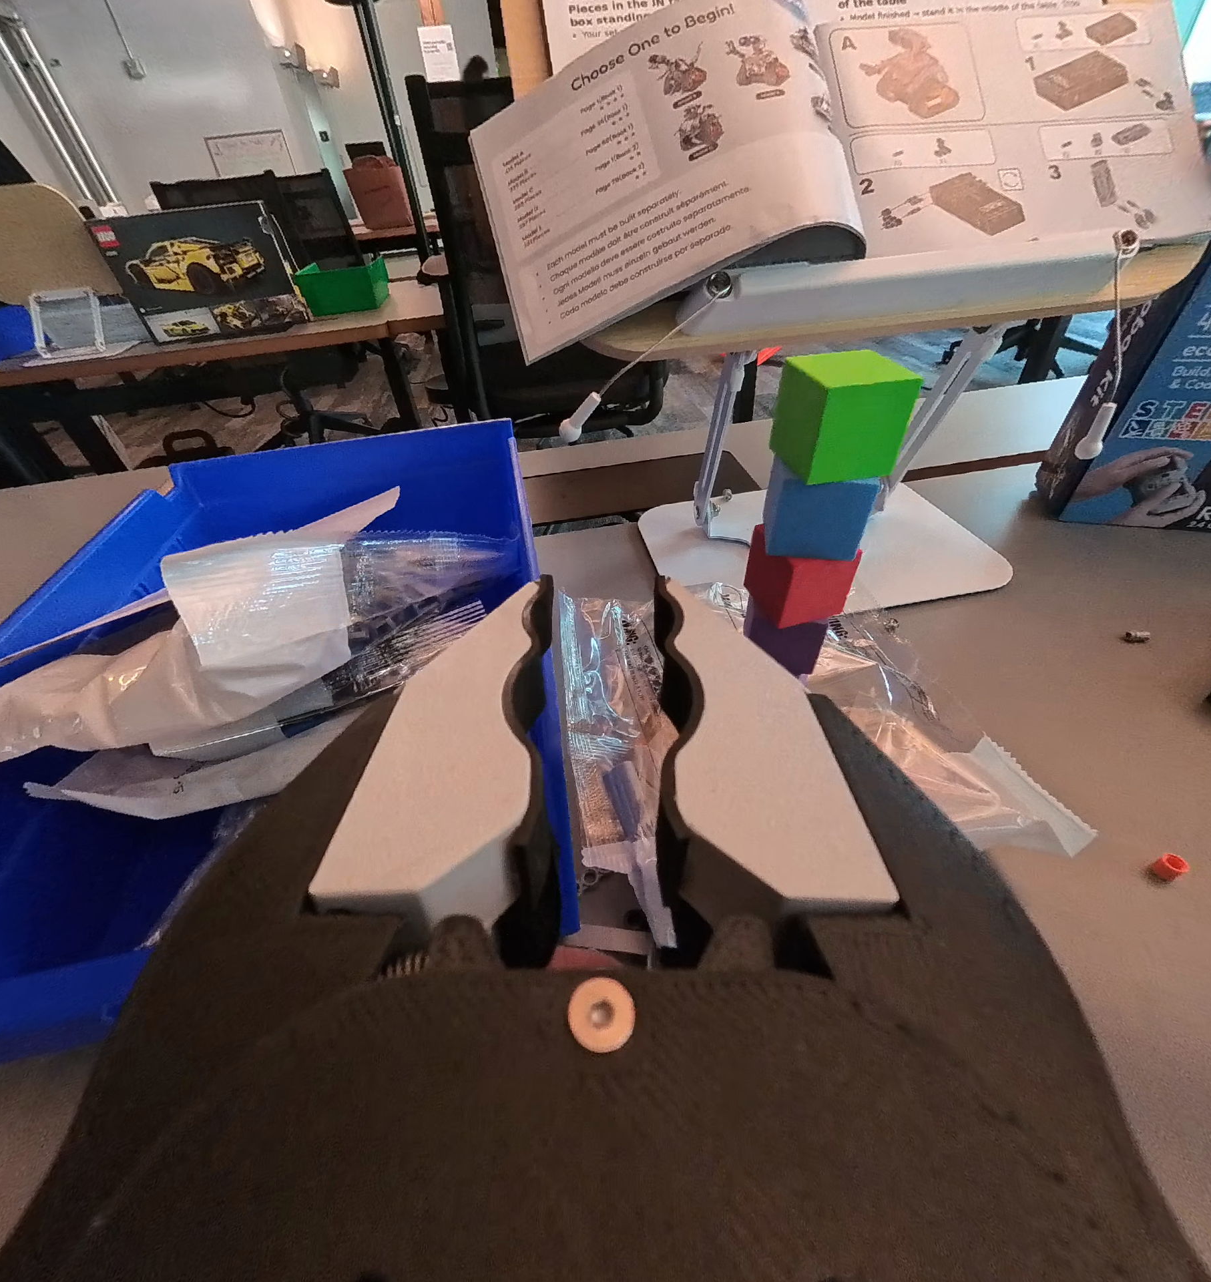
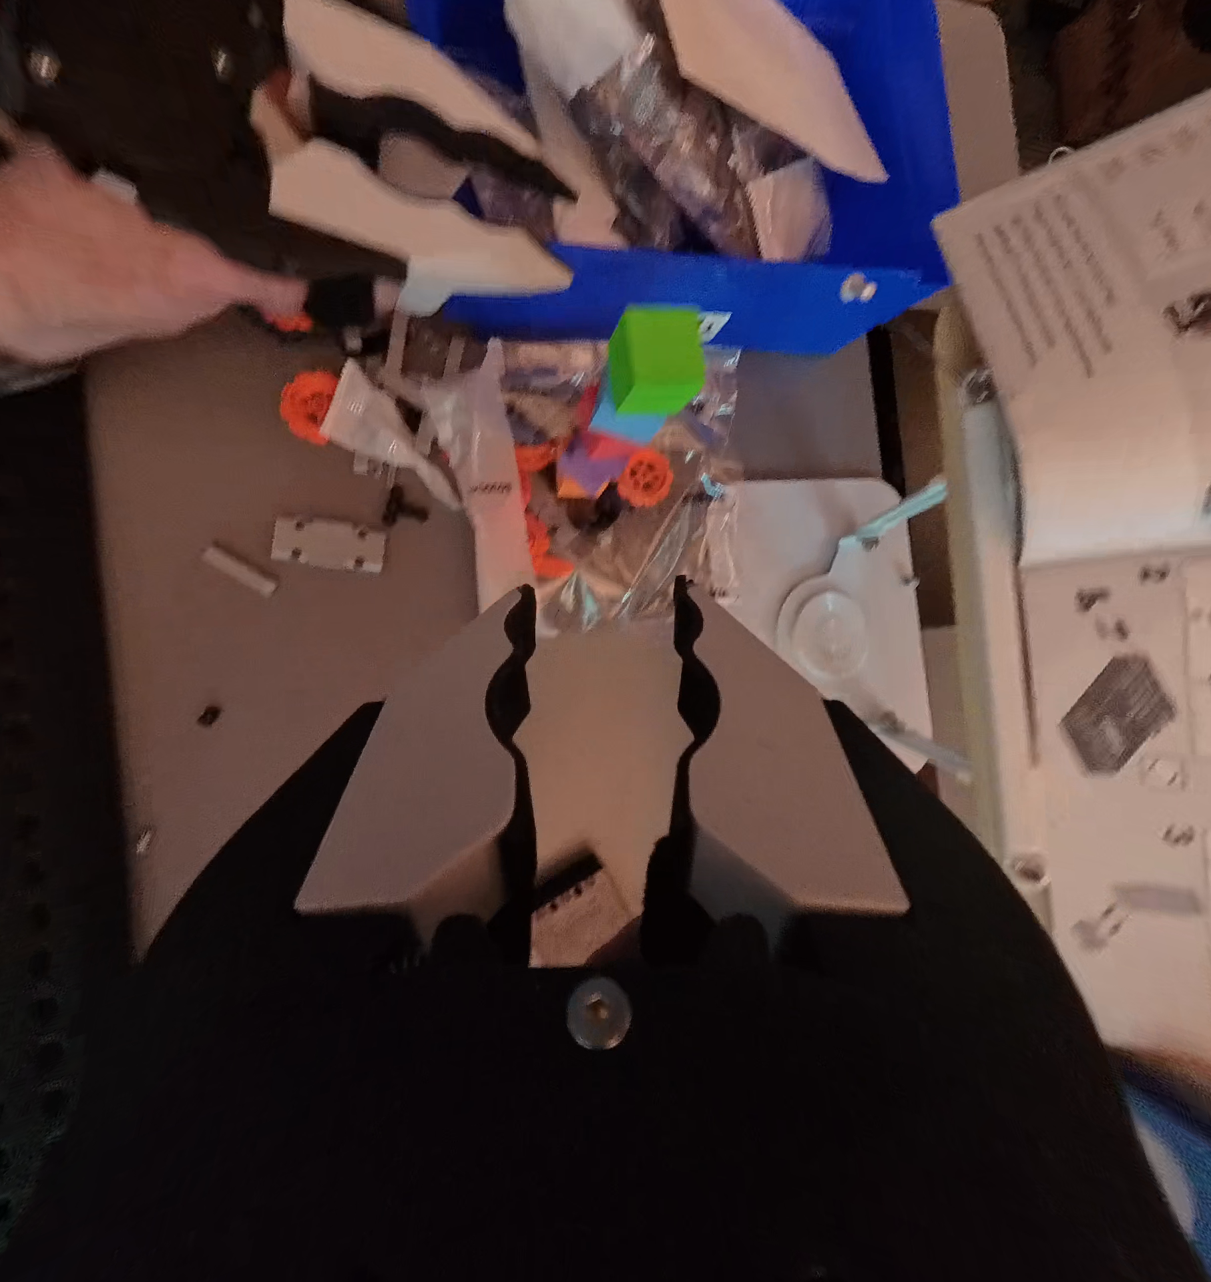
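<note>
The left gripper (image 1: pixel 603 596) hangs low over a grey table (image 1: pixel 1074 728), its jaws a narrow gap apart and straddling the right wall of a blue bin (image 1: pixel 353 472), with a clear bag of small parts (image 1: pixel 616 728) showing in the gap; whether the fingers touch the bag or the wall cannot be told. The bin, at 9 o'clock from the fingertips, is heaped with more plastic bags (image 1: pixel 256 624). At 2 o'clock a leaning stack of cubes rises from the table: purple (image 1: pixel 786 645) at the bottom, then red (image 1: pixel 800 583), blue (image 1: pixel 821 513) and green (image 1: pixel 845 413) on top. Behind it a white stand (image 1: pixel 922 548) carries an open instruction booklet (image 1: pixel 797 152), and a blue box (image 1: pixel 1171 416) stands at 3 o'clock. A small orange piece (image 1: pixel 1169 867) lies alone on the table at 4 o'clock. In the blurred right wrist view, the right gripper (image 2: pixel 599 596) looks down from above with its jaws apart and nothing between them, its tips just short of a clear bag (image 2: pixel 658 555) at 12 o'clock that lies under the cube stack (image 2: pixel 648 374). Orange wheels (image 2: pixel 644 475) and grey parts (image 2: pixel 329 541) are scattered at 11 o'clock. A hand (image 2: pixel 89 263) at 10 o'clock holds the other gripper at the bin's edge.
</note>
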Motion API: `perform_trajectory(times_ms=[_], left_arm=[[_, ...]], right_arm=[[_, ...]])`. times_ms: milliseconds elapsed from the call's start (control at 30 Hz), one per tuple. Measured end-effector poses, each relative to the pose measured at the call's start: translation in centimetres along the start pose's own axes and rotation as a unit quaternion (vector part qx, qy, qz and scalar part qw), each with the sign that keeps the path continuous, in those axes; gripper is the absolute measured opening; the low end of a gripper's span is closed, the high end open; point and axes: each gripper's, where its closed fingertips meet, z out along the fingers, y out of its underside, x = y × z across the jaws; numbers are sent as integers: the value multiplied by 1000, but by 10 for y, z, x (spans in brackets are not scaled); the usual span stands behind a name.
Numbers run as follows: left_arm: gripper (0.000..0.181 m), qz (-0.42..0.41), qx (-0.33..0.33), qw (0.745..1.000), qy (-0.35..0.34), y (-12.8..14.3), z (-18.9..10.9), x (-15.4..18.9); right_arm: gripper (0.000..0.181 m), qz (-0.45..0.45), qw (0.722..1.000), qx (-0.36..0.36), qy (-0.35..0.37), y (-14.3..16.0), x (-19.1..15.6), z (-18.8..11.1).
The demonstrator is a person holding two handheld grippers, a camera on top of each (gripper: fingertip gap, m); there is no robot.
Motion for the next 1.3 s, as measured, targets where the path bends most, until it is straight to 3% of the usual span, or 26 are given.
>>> perform_trajectory(times_ms=[133,333,467,600,833,1000,1100,1300], left_arm=[[27,-2,3,1000,0,-1,-1,0],[27,-4,2,1000,-3,-2,-2,-1],[28,-2,0,1000,-2,0,-1,1],[28,-1,0,1000,-3,0,-1,1],[28,3,10,1000,-2,-2,-3,2],[28,8,11,1000,0,-2,-2,3],[27,7,12,1000,0,-3,-2,3],[27,6,11,1000,3,-2,-1,3]], right_arm=[[39,2,1000,-13,-22,57,-40,-15],[42,30,994,-78,-65,156,-111,-14],[46,27,990,-91,-103,197,-158,-12],[49,17,987,-91,-134,215,-185,-8],[32,-15,987,-81,-135,216,-189,7],[31,-19,990,-55,-129,201,-182,4],[31,-13,996,-10,-89,165,-153,-5],[30,13,998,65,-20,61,-74,-17]])
